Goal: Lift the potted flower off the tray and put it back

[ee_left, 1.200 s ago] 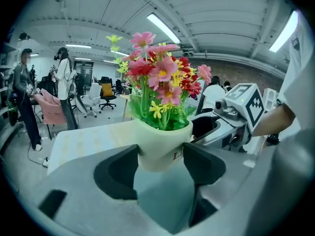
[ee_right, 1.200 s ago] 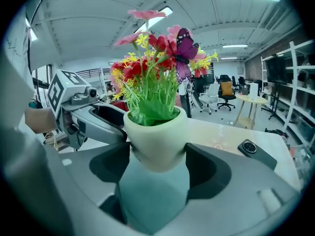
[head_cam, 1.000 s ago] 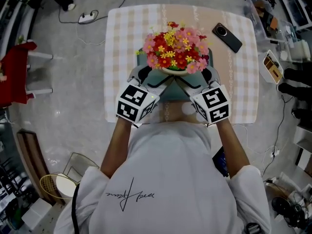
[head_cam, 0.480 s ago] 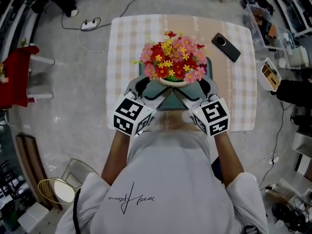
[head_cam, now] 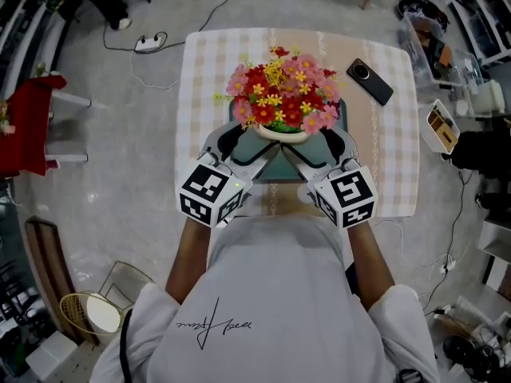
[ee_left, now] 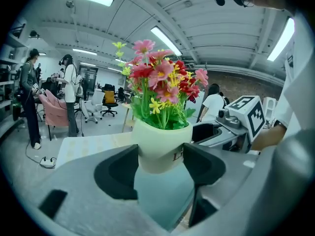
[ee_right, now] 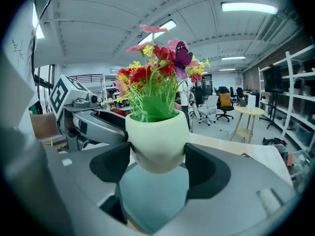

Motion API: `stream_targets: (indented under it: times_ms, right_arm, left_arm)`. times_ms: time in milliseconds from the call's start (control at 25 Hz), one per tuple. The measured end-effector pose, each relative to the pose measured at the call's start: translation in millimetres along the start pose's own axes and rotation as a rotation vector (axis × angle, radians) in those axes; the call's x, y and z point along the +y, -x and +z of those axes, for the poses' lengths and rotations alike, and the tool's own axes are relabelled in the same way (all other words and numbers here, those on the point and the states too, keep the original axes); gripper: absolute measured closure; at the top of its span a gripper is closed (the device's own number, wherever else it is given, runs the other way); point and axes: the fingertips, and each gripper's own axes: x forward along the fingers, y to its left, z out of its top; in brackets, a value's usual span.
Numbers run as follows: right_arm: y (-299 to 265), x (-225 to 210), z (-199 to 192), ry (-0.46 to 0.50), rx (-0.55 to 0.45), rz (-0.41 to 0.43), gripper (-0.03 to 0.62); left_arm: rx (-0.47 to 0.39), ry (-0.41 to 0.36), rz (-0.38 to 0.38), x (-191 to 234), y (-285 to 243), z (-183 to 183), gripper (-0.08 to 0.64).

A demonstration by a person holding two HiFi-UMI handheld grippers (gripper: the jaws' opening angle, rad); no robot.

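Note:
The potted flower (head_cam: 279, 94), a cream pot (ee_left: 160, 149) full of red, pink and yellow blooms, hangs a little above the teal tray (head_cam: 277, 166). My left gripper (head_cam: 242, 140) grips the pot from the left and my right gripper (head_cam: 321, 140) from the right. In the left gripper view both dark pads press the pot's sides and the tray (ee_left: 162, 191) lies below it. The right gripper view shows the same pot (ee_right: 156, 141) clamped over the tray (ee_right: 152, 195).
The tray lies on a checked tablecloth (head_cam: 207, 70). A black phone (head_cam: 370, 60) lies at the table's far right. Cables and a power strip (head_cam: 150, 42) lie on the floor at the left, and boxes (head_cam: 441, 118) stand at the right.
Both grippers have risen together with the pot held between them, so the flowers stand higher over the tray. The grip has not changed.

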Motion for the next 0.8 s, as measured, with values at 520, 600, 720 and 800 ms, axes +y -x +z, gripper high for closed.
stream_targets:
  times_ms: [520,600,720,800]
  right_arm:
    - [3.0,3.3,4.6,0.010,-0.012,-0.008,0.241]
    - [3.7,3.5,5.1,0.009,-0.017,-0.009,0.239]
    - [3.8,3.4,4.7,0.012,-0.017,-0.009,0.239]
    - [3.0,3.9,3.9,0.013,-0.014,-0.009,0.239]
  left_arm:
    - [-0.002,-0.051,0.003,-2.2,5.8,5.7,0.285]
    - [-0.007,-0.054,0.003,-3.0,5.6,7.8,0.284]
    - [-0.008,-0.061,0.008,-3.5,5.3,7.6,0.279]
    - [-0.008,-0.066,0.011,-3.0,5.7,6.2,0.279]
